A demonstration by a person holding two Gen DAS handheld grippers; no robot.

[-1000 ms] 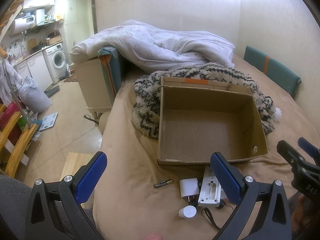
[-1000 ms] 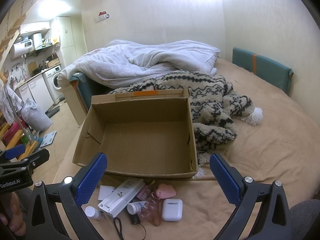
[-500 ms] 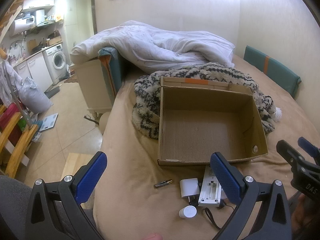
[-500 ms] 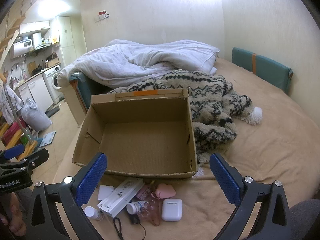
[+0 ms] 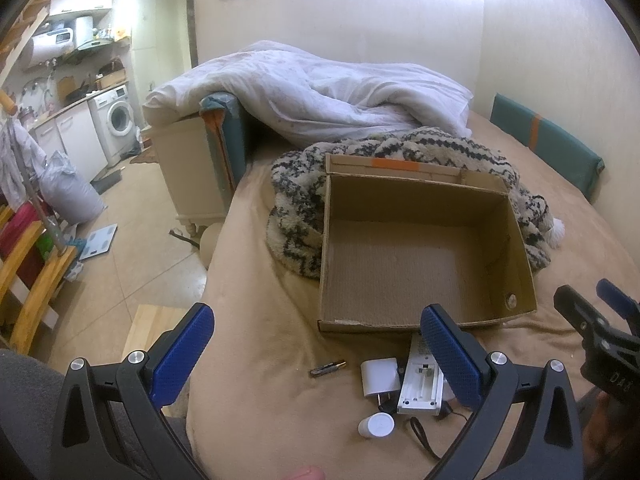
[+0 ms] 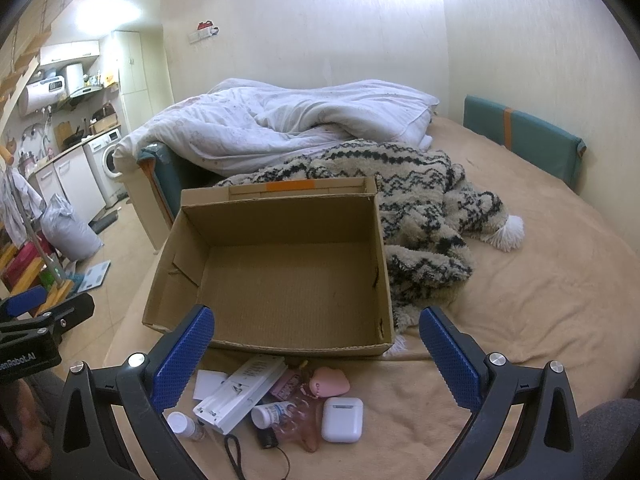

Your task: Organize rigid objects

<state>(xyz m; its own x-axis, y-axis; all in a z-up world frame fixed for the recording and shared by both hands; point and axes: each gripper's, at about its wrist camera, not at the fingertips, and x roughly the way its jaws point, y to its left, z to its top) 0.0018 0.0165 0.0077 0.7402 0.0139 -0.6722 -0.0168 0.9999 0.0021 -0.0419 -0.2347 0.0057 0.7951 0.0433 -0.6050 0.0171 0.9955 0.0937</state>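
- Bed (image 6: 540, 280): tan sheet carries everything; no table here.
- Cardboard box (image 6: 280, 272): open top, looks empty apart from a small round mark low on its right wall in the left wrist view. Sits just beyond the clutter, its near wall (image 6: 304, 346) right beside the items.
- Right gripper (image 6: 316, 344): jaws wide apart, holding nothing. The pile lies directly ahead and below, between its fingers. Nearer arm for most items, I'd judge.
- Left gripper (image 5: 316, 340): also spread wide and empty. The clutter sits toward its right finger, off centre.
- White slim box (image 6: 240, 394): biggest loose item. Long axis runs near-left to far-right in the right wrist view, far end almost touching the box wall. A grasp wants the fingers across its short width.
- White earbud case (image 6: 342, 418): right edge of the pile, free on its right side, so the easiest first pick for the right gripper.
- White charger plug (image 5: 380, 378) and battery (image 5: 328, 369): left edge of the pile, battery lying apart, nearer the left gripper.
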